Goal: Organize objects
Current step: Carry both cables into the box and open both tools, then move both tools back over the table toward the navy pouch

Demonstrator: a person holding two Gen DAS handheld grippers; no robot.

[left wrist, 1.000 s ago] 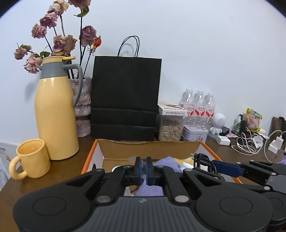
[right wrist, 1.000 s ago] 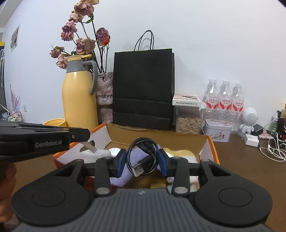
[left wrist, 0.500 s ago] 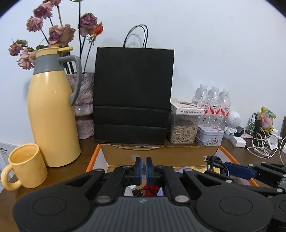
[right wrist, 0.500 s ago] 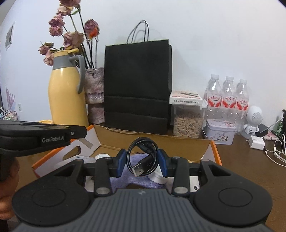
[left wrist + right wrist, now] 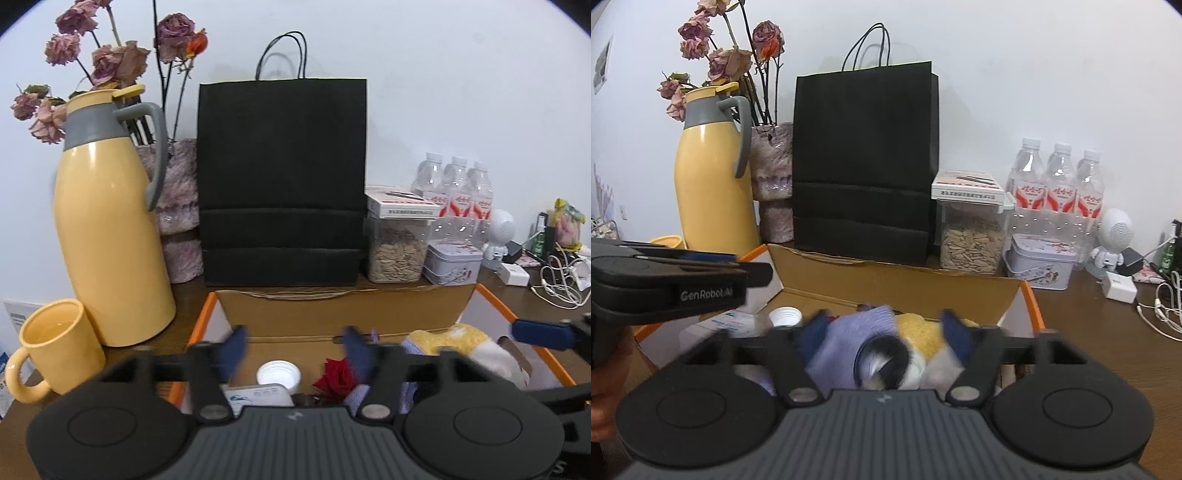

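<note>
1. The left gripper [image 5: 293,345] hangs over the orange-edged cardboard box [image 5: 332,317], its blue-padded jaws spreading apart and blurred; nothing sits between the pads.
2. The right gripper [image 5: 882,330] hangs over the same box, its jaws also spreading apart; a dark blurred shape [image 5: 886,356], too smeared to identify, shows between them, free of both pads.
3. Inside the box, below the left gripper, lie a white screw cap [image 5: 278,373], a red fabric rose [image 5: 338,374] just beside it, and a white printed packet [image 5: 258,397] at the near edge.
4. Further right in the box lie a lilac knitted cloth [image 5: 857,332] and a yellow-and-white fluffy cloth [image 5: 454,341], touching each other.
5. Behind the box, a black paper carrier bag [image 5: 282,181] stands upright against the wall.
6. Left of the box stand a yellow jug with a grey collar [image 5: 110,236] and a yellow mug [image 5: 61,341]; a vase of dried pink roses [image 5: 177,206] is behind the jug.
7. Right of the bag, behind the box, sit a clear seed-filled jar [image 5: 399,247], a pale lidded tin [image 5: 452,260] and three water bottles [image 5: 458,192].
8. In the right wrist view a hand [image 5: 605,384] grips the left tool's handle.
</note>
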